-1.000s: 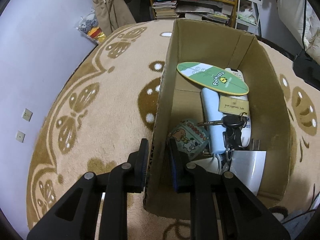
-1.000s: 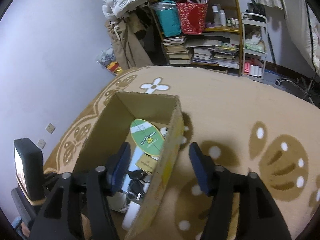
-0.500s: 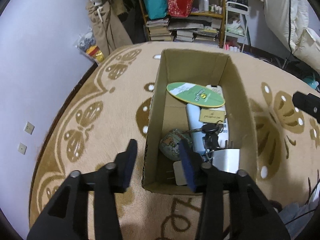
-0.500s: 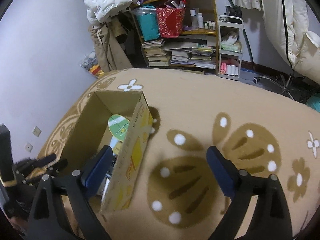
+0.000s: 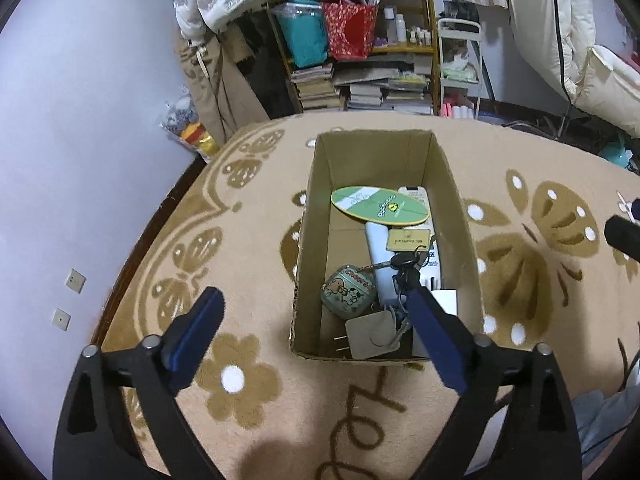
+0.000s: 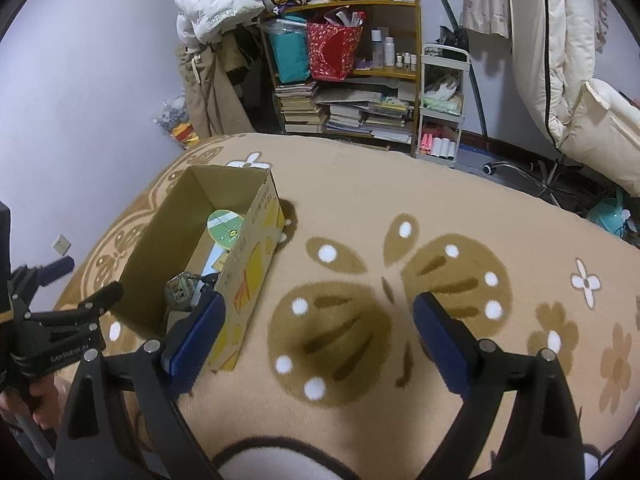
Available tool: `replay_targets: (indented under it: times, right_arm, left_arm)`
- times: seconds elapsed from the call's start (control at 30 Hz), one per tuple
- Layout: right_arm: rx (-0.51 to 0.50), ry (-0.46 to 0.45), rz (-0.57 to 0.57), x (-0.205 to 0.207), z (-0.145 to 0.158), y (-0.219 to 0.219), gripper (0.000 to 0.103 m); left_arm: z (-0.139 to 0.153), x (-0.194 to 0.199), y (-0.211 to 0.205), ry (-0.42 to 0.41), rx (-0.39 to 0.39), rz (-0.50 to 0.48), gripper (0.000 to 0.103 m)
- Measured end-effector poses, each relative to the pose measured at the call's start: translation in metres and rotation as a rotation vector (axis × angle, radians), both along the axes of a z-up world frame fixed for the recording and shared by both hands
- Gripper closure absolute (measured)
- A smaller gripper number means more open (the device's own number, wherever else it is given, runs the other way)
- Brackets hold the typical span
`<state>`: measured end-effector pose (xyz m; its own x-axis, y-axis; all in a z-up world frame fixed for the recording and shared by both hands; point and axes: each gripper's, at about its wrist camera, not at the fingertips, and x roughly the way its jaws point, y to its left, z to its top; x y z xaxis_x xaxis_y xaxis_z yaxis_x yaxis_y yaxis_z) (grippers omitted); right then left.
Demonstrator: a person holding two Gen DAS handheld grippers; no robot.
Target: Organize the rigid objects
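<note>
An open cardboard box [image 5: 456, 200] stands on the patterned rug. Inside lie a green oval board [image 5: 380, 206], a white remote [image 5: 416, 192], a pale blue tube [image 5: 378, 248], keys with a tan tag [image 5: 408, 240], a teal cartoon case [image 5: 348, 290] and a grey plug [image 5: 368, 336]. My left gripper [image 5: 314, 300] hovers above the box's near end, its jaws opening wide and pressing on nothing. My right gripper [image 6: 320, 304] stands open over the rug, right of the box [image 6: 256, 248], with nothing between its fingers.
A cluttered shelf [image 6: 360, 80] with stacked books and bags stands at the back beside a white cart [image 6: 440, 100]. A chair [image 6: 580, 120] is at the right, a purple wall [image 5: 80, 160] at the left. Beige rug [image 6: 400, 208] surrounds the box.
My left gripper let go of the box's left wall, opened wide and drew back upward. My right gripper opened wider and moved off the box's right wall to the rug.
</note>
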<state>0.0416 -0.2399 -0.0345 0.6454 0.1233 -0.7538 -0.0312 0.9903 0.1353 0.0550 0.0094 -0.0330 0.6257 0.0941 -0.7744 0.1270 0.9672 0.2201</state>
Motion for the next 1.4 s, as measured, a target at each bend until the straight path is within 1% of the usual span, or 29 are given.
replay_targets:
  times: [0.17, 0.27, 0.43, 0.5, 0.6, 0.7, 0.8, 0.9, 1.03, 1.13, 1.23, 1.33, 1.4]
  right_arm:
    - [0.042, -0.013, -0.035, -0.018, 0.000, -0.010, 0.003]
    - [0.039, -0.056, -0.035, -0.033, 0.004, -0.014, 0.003]
    - [0.034, -0.084, -0.037, -0.051, 0.008, -0.017, 0.003]
    - [0.040, -0.097, -0.037, -0.056, 0.010, -0.019, 0.003]
    - [0.033, -0.124, -0.025, -0.063, 0.014, -0.017, 0.003]
    - [0.019, -0.163, -0.022, -0.071, 0.018, -0.017, 0.003]
    - [0.032, -0.174, -0.030, -0.077, 0.018, -0.019, 0.003]
    - [0.007, -0.185, -0.044, -0.084, 0.016, -0.019, 0.003]
    - [-0.027, -0.204, -0.034, -0.088, 0.013, -0.013, 0.003]
    - [-0.046, -0.231, -0.033, -0.092, 0.012, -0.010, 0.003]
    - [-0.048, -0.227, -0.056, -0.093, 0.007, -0.009, 0.003]
    - [-0.037, -0.195, -0.059, -0.090, 0.001, -0.010, 0.003]
    - [-0.062, -0.196, -0.069, -0.090, 0.000, -0.009, 0.003]
  left_arm:
    - [0.012, -0.012, -0.004, 0.002, -0.032, -0.027, 0.008]
    - [0.021, -0.026, -0.009, -0.039, -0.025, -0.042, 0.008]
    - [0.033, -0.050, -0.014, -0.109, -0.024, -0.043, 0.008]
    - [0.038, -0.059, -0.014, -0.148, -0.023, -0.036, 0.004]
    - [0.045, -0.072, -0.011, -0.208, -0.049, -0.040, 0.003]
    - [0.046, -0.078, -0.006, -0.224, -0.058, -0.035, 0.002]
    - [0.048, -0.083, -0.003, -0.241, -0.083, -0.029, 0.002]
    - [0.046, -0.086, -0.002, -0.262, -0.102, -0.026, 0.002]
    - [0.043, -0.084, 0.002, -0.265, -0.122, -0.012, 0.002]
    - [0.040, -0.082, 0.006, -0.251, -0.145, -0.014, 0.002]
    - [0.039, -0.084, 0.007, -0.248, -0.146, -0.032, 0.002]
    - [0.039, -0.088, 0.005, -0.258, -0.140, -0.046, 0.002]
    - [0.040, -0.089, 0.002, -0.269, -0.130, -0.055, 0.002]
